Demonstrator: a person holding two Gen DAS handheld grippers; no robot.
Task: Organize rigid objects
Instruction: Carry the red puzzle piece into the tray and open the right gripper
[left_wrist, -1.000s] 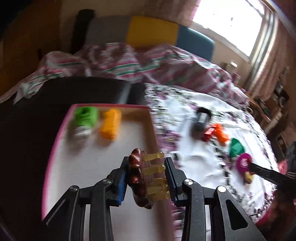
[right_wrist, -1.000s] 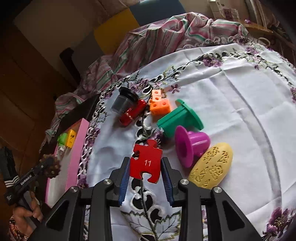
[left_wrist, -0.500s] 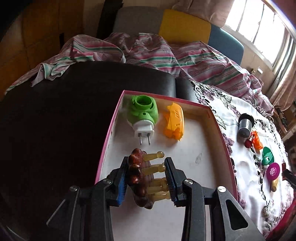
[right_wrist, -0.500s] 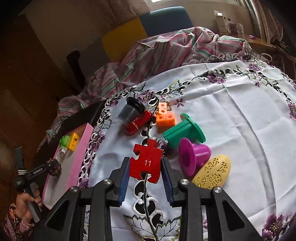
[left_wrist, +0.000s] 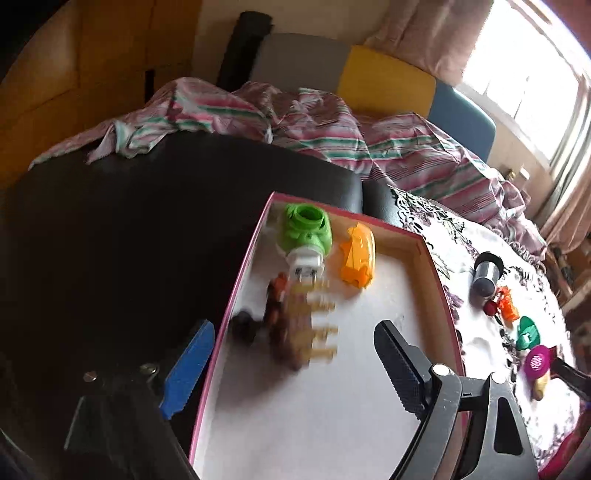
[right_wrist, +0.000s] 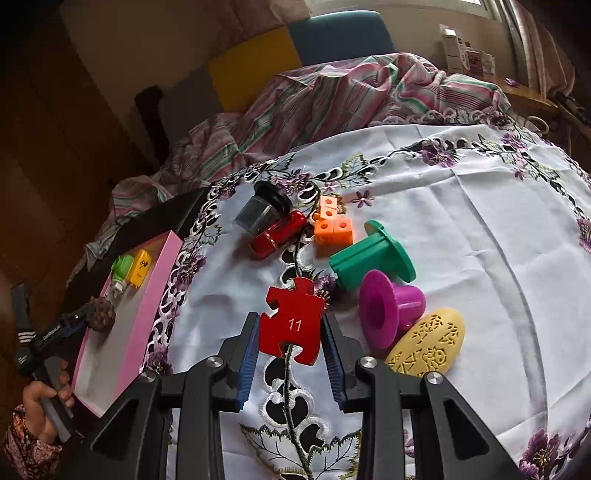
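My left gripper (left_wrist: 291, 328) hangs over the pink-rimmed box (left_wrist: 424, 266), its jaws opening wide. A brown knobbly piece with yellow prongs (left_wrist: 277, 295) shows blurred between them, free of both pads, over the white box floor. A green plug (left_wrist: 306, 232) and an orange piece (left_wrist: 358, 258) lie at the box's far end. My right gripper (right_wrist: 290, 321) is shut on a red puzzle piece marked 11 (right_wrist: 291, 314), held just above the embroidered tablecloth (right_wrist: 480, 221). In the right wrist view the left gripper (right_wrist: 74, 321) and the brown piece (right_wrist: 101, 314) appear at the box (right_wrist: 155, 280).
On the cloth beyond the puzzle piece lie a black-capped jar (right_wrist: 258, 212), a red cylinder (right_wrist: 279, 234), orange cubes (right_wrist: 330, 225), a green flanged spool (right_wrist: 369, 258), a magenta one (right_wrist: 388, 306) and a yellow oval (right_wrist: 428, 343). A striped blanket (left_wrist: 332, 129) lies behind; a black surface (left_wrist: 129, 221) is left of the box.
My left gripper's jaws have sprung apart and let go of the brown piece, which now blurs over the box floor. The right gripper still holds the red puzzle piece in place.
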